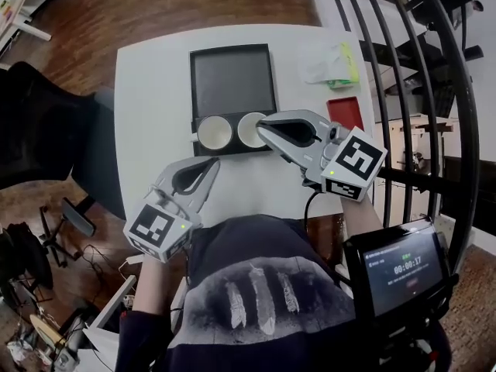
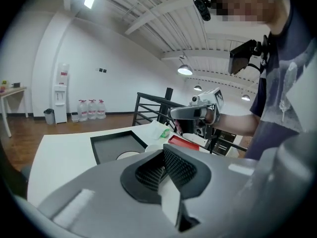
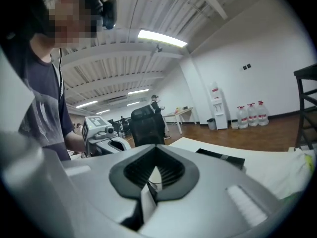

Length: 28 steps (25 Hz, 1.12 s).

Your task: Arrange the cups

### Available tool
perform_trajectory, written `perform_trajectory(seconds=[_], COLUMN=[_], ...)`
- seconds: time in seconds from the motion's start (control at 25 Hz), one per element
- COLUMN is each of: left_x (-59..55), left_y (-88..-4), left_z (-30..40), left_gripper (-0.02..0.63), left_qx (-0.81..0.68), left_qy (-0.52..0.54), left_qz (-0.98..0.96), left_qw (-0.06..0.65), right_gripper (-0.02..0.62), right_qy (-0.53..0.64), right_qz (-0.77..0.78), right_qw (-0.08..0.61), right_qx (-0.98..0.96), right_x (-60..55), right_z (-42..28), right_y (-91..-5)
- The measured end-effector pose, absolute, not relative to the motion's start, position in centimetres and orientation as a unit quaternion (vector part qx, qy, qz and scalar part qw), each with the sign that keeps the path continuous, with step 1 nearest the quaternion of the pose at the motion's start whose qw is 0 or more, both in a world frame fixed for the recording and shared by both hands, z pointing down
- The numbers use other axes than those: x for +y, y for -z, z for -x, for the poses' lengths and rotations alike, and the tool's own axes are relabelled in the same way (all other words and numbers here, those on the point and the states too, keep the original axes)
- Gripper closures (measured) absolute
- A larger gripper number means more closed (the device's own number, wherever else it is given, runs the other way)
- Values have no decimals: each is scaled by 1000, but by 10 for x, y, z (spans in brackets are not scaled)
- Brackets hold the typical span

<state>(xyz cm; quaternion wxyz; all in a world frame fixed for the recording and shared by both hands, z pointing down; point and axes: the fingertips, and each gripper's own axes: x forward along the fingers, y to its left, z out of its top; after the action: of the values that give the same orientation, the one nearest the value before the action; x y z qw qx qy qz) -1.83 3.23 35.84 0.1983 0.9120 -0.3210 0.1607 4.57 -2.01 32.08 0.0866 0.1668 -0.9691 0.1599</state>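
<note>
The two round white cups (image 1: 215, 133) sat side by side in the flat black tray (image 1: 232, 76) on the white tabletop (image 1: 155, 91), and the right hand-held gripper (image 1: 265, 128), pressed together and empty like the left hand-held gripper (image 1: 208, 167), hung over one, so a sudden dip might knock it over.

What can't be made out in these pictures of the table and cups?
Right cup: head view, its right side is covered by the right gripper.
Red object: head view, too small to identify.
Bag: head view, crumpled, its contents too small to tell.
Screen: head view, most of its print is too small to read.
</note>
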Motion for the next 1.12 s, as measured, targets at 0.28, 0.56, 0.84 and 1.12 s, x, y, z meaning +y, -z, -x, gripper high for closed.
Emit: perform_trajectory(seconds=[0.28,0.56,0.84,1.12], left_x=[32,30,26,22], left_y=[-361,-361,-358,-358], left_z=[20,27,25,34], left_gripper=[592,592,592,592], left_qx=[-310,-318,-315,-319], left_qy=[-162,-166,-172,-165], left_qz=[-915,-910,-913,-910], left_qw=[202,209,196,208], right_gripper=[591,591,591,591], right_qy=[-158,-151,-158,-157], right_qz=[-171,-161,-165,-175], right_qw=[81,71,74,81], right_qx=[-969,-973,-971,-969], right_x=[-27,-31,-28,-32], right_z=[-39,-29,-35,-30], right_y=[-316,-306,-313,-316])
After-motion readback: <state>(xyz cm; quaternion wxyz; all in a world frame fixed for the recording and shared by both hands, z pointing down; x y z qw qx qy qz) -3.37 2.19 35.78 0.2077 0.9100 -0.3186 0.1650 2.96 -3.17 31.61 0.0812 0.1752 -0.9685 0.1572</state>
